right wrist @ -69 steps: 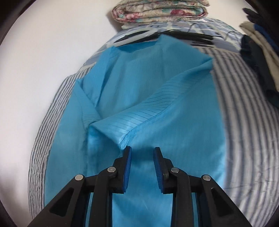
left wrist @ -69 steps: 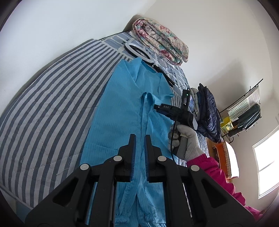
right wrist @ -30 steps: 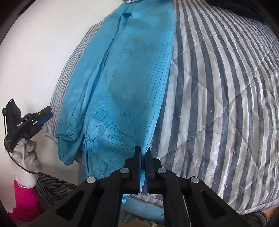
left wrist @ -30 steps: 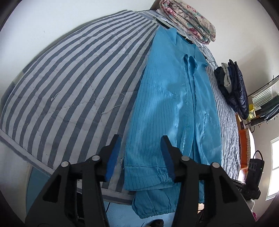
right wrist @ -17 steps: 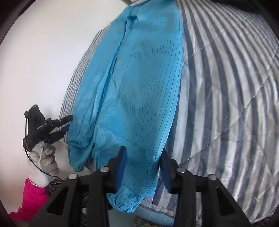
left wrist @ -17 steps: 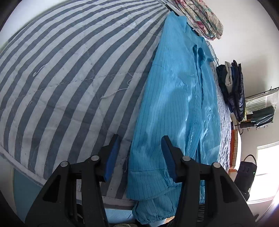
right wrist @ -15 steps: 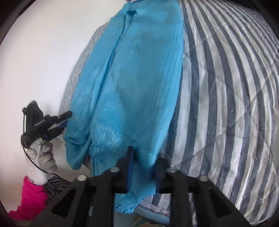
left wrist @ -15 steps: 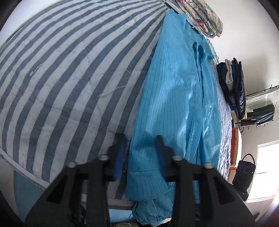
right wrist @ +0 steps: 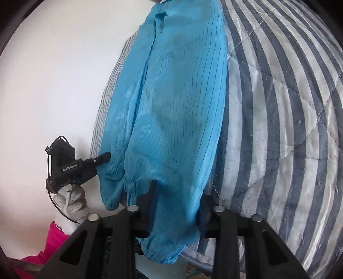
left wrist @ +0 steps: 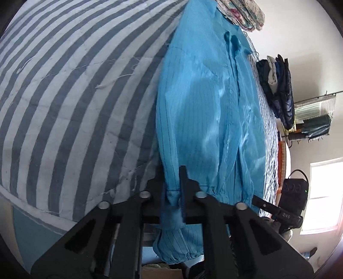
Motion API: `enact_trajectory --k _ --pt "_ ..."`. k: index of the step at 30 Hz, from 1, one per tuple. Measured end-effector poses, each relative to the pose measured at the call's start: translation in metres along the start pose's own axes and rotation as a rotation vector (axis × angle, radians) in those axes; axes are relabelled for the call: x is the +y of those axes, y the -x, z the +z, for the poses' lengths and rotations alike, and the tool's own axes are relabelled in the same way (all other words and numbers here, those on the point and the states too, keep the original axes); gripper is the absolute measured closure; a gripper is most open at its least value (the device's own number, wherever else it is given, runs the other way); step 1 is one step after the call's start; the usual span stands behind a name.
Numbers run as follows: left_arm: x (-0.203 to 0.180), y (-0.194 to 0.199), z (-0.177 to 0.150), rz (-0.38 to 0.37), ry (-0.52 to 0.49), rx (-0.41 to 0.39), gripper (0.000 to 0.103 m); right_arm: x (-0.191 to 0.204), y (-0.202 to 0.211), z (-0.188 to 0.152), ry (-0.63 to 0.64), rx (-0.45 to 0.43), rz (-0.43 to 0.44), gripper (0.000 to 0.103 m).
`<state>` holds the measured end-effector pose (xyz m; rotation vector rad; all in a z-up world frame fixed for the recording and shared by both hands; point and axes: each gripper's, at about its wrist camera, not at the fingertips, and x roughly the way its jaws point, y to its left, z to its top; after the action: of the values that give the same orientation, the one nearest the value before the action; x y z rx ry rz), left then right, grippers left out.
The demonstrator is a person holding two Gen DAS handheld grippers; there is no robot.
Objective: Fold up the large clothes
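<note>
A long light-blue pinstriped garment [left wrist: 205, 111] lies lengthwise on the striped bed, its elastic cuffs hanging over the near edge. It also shows in the right wrist view [right wrist: 178, 103]. My left gripper [left wrist: 172, 193] is shut on one cuffed end of the blue garment at the bed's edge. My right gripper [right wrist: 178, 199] has its jaws apart, with the other cuffed end lying between and over them; the fingertips are hidden under the cloth. The left gripper also shows in the right wrist view [right wrist: 100, 159], touching the neighbouring cuff.
The bed has a grey-and-white striped quilt [left wrist: 70, 90]. A folded floral blanket [left wrist: 244, 12] lies at the far end. A pile of dark clothes [left wrist: 278, 90] sits at the right side of the bed. A window [left wrist: 323, 193] and rack [left wrist: 313, 115] stand beyond.
Both grippers moved in to the garment's cuffed ends at the near bed edge. The left jaws closed on one cuff. The right jaws opened around the other.
</note>
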<state>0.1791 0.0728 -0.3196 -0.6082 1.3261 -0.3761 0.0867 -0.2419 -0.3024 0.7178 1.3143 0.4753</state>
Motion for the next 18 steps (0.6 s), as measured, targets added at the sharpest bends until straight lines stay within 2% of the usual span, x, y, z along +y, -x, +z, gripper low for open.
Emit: enact_trajectory --k 1,4,8,12,15,18 --pt "-0.002 0.001 0.000 0.003 -0.005 -0.003 0.100 -0.002 -0.001 0.001 -0.009 0.006 -0.002 0.095" --pt "-0.010 0.005 -0.003 -0.006 -0.015 -0.018 0.102 0.001 0.002 -0.001 0.002 -0.001 -0.023 0.100" --pt "-0.022 0.018 -0.016 -0.013 -0.054 -0.030 0.102 0.001 0.022 -0.011 0.007 -0.018 -0.017 0.101" --pt "-0.030 0.021 -0.022 -0.007 -0.073 -0.033 0.103 -0.003 0.024 -0.016 0.000 -0.010 -0.024 0.102" --pt "-0.039 0.029 -0.013 -0.051 -0.062 -0.051 0.103 -0.008 0.028 -0.011 -0.049 -0.027 0.044 0.102" --pt "-0.051 0.042 0.001 -0.084 -0.073 -0.084 0.103 -0.002 0.045 0.000 -0.027 -0.066 0.085 0.102"
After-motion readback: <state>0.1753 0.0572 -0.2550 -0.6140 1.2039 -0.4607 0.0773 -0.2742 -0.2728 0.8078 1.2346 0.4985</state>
